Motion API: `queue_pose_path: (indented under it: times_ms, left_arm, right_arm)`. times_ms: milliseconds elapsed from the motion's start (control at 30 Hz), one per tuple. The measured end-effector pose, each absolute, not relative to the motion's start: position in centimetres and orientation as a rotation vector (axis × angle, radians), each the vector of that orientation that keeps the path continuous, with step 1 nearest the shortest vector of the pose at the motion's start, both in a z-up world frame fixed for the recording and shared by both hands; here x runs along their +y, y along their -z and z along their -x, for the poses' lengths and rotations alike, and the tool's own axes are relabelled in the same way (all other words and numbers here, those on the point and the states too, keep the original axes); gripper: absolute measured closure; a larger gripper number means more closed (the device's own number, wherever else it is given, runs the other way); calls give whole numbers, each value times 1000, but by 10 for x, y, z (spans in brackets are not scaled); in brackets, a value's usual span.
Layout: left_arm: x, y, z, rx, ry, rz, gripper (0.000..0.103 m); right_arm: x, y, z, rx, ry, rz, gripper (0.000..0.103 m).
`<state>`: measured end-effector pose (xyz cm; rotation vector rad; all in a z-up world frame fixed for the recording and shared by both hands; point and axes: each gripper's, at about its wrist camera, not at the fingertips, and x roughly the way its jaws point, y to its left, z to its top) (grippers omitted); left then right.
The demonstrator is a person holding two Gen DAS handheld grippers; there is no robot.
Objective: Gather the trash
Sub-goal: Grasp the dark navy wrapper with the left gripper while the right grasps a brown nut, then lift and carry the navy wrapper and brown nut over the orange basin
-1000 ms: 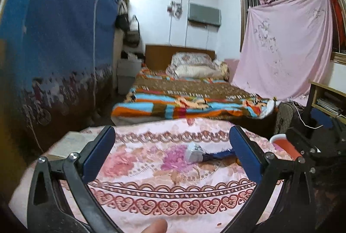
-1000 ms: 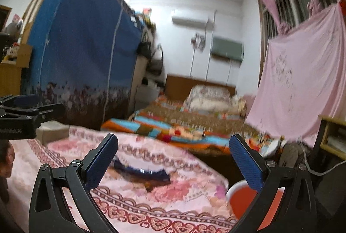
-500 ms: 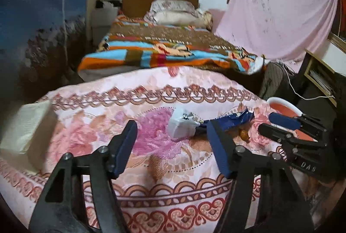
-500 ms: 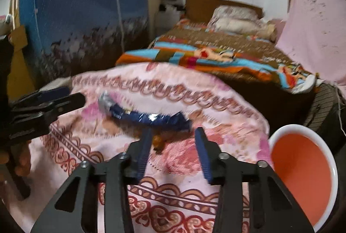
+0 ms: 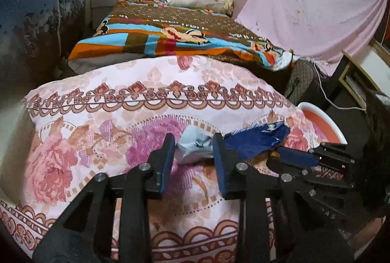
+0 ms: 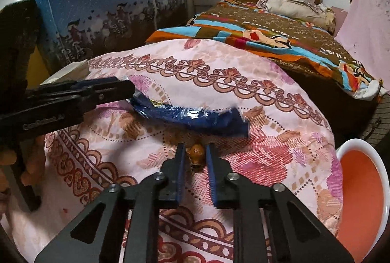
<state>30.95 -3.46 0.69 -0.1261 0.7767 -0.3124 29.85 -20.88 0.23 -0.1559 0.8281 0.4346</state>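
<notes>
Trash lies on our floral pink tabletop: left gripper has just been closing on the light crumpled grey wrapper; right gripper clenches the small hard brown piece.

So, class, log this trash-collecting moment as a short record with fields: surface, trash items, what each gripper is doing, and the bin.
surface: floral pink cloth covering a table
trash items: blue wrapper with a crumpled silvery end; small brown piece
left gripper: jaws just closing, now pressed on the wrapper's silvery end
right gripper: jaws just closed, shut on the small brown piece
bin: white-rimmed orange bin beside the table's right edge, nothing visible inside
</notes>
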Motion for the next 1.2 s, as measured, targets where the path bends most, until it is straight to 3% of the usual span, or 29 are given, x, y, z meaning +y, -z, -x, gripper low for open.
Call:
queue_pose_path:
  times_ms: [333, 433, 833, 1200]
  left_arm:
    - [-33, -9, -286, 789, 294, 160, 92]
    - [-30, -8, -282, 809, 276, 226, 103]
    - [-35, -11, -266, 776, 238, 311, 103]
    - [-54, -32, -240, 629, 256, 283, 103]
  right_arm:
    - [-222, -16, -285, 729, -412, 100, 92]
    - [-225, -21, -279, 686, -402, 85, 92]
    - [-239, -34, -264, 558, -388, 23, 92]
    - [-256, -48, -236, 373, -372, -36, 92]
